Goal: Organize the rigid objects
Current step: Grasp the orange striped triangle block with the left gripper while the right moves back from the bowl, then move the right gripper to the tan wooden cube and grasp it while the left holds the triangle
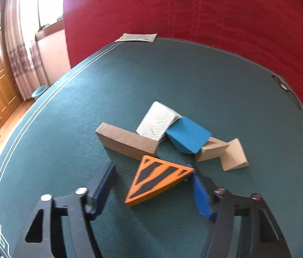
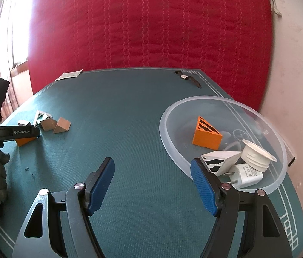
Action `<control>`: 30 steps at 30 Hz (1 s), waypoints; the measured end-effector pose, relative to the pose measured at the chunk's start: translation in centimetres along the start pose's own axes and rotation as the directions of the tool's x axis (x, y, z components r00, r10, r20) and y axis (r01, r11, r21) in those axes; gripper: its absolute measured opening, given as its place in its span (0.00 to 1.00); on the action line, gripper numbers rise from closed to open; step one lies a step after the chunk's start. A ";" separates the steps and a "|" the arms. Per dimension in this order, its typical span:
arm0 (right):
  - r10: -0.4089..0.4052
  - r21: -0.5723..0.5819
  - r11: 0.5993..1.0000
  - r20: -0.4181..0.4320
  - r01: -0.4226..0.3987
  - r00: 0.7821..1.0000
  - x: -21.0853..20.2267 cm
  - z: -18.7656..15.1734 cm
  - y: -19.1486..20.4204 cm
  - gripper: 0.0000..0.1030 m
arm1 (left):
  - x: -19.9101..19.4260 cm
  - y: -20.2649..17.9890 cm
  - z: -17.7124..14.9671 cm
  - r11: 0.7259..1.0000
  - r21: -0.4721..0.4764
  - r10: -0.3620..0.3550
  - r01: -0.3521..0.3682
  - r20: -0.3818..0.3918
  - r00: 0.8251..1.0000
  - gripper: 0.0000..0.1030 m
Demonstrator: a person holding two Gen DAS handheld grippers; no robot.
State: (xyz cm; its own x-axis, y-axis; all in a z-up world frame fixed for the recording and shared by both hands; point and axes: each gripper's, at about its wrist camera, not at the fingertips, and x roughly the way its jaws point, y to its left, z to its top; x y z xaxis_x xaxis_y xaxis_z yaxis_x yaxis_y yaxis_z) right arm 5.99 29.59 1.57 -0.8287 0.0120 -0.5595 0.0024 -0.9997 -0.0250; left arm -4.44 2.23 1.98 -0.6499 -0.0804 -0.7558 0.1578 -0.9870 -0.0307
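Judging from how things lie, the sorting is partly done. Left on the mat (image 1: 129, 86), several blocks are still loose; the striped orange wedge (image 1: 157, 180) sits between the left gripper (image 1: 151, 180)'s parted fingers, whether pinched cannot be told. Rightward, the right gripper (image 2: 152, 185) is held wide and empty beside the clear bowl (image 2: 173, 150), where another orange wedge (image 2: 207, 135), a white cap (image 2: 256, 154) and a charger (image 2: 246, 175) are already collected.

A green felt table (image 2: 134, 111) carries a cluster of wooden blocks (image 1: 127, 142), a clear plastic bowl (image 2: 168, 142), a wristwatch (image 2: 186, 77) and a paper slip (image 2: 69, 75).

wristwatch (image 2: 187, 77) and paper slip (image 2: 69, 75) on green mat (image 2: 129, 107)
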 end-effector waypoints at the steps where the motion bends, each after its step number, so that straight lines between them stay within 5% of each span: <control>1: 0.000 0.000 1.000 0.000 0.000 1.000 0.0 0.0 0.0 0.72 | -0.1 -0.1 0.0 1.000 0.008 -0.011 0.011 0.003 1.000 0.52; 12: 0.003 -0.005 1.000 -0.003 -0.003 1.000 0.0 0.0 0.0 0.72 | -0.7 0.9 -0.4 0.994 0.048 -0.096 0.097 -0.019 0.995 0.50; 23: 0.015 -0.023 1.000 -0.028 -0.016 0.999 0.4 0.0 0.6 0.72 | -2.0 3.1 -2.1 0.988 0.128 -0.090 0.092 -0.021 0.996 0.50; 30: 0.163 -0.043 0.985 -0.126 -0.170 0.979 1.9 0.7 3.6 0.72 | -3.3 3.7 -2.6 0.980 0.155 -0.122 0.121 -0.003 0.993 0.50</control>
State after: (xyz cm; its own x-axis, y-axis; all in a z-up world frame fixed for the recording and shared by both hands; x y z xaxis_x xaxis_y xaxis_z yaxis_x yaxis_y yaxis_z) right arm 4.07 26.04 0.98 -0.7401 -0.1485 -0.6559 0.1673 -0.9853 0.0344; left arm 0.25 -0.83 2.63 -0.6617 0.0412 -0.7486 -0.0396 -0.9990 -0.0201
